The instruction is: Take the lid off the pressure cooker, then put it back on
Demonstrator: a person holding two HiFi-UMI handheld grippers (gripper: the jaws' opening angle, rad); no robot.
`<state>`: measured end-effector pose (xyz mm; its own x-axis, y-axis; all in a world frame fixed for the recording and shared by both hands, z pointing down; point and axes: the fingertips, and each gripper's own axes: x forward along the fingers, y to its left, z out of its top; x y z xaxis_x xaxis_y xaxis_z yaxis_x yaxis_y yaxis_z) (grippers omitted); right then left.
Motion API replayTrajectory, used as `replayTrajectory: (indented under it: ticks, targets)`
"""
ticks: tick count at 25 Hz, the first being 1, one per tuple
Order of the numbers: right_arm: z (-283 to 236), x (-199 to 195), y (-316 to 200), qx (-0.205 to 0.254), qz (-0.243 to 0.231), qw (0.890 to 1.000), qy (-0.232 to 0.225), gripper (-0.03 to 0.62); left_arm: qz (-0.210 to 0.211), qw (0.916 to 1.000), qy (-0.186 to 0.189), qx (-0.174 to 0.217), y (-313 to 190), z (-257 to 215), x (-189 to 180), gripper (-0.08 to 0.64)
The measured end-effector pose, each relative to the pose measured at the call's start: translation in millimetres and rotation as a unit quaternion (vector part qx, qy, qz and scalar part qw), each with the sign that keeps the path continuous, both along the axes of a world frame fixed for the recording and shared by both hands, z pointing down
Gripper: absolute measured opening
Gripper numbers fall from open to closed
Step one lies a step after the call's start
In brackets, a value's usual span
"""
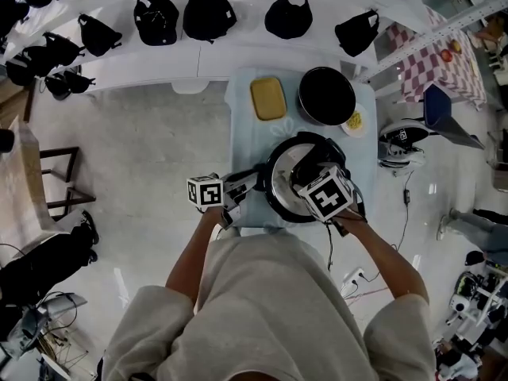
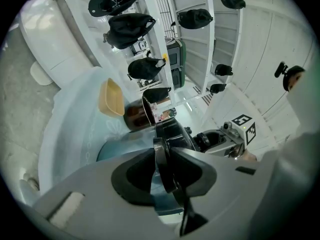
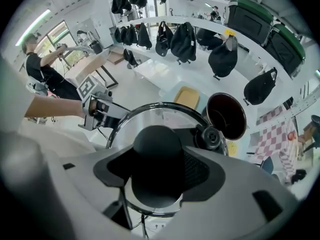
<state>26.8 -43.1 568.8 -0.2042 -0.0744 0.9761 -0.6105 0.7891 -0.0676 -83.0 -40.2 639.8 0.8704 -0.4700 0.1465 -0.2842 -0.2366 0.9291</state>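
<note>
Our left hand-held gripper (image 2: 165, 173) clamps the black side handle (image 2: 161, 154) of the steel pressure cooker (image 1: 273, 175); our right hand-held gripper (image 3: 159, 178) grasps the round black knob (image 3: 156, 156) of the seated shiny lid (image 3: 150, 115), which may slip if we twist crookedly

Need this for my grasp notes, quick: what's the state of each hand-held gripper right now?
Left hand-held gripper: closed on the cooker's side handle.
Right hand-held gripper: closed on the lid knob.

lid (image 1: 283, 182) partly hidden under right gripper (image 1: 321, 193), small plate's (image 1: 363, 130) contents indistinct
</note>
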Motion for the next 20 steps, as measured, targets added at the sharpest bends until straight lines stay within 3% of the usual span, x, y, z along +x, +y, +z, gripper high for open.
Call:
replayTrajectory:
  ticks: [10, 20]
  targets:
    - [0.8, 9.8, 4.7, -0.025, 0.008, 1.000, 0.001, 0.273, 0.004, 0.9999, 0.015, -0.002, 0.4, -0.6, 1.4, 0.098]
    - [0.3, 12.4, 8.5, -0.018, 0.004, 1.000, -0.003, 0.273, 0.011, 0.9999, 0.011, -0.002, 1.1, 0.3, 2.0, 0.098]
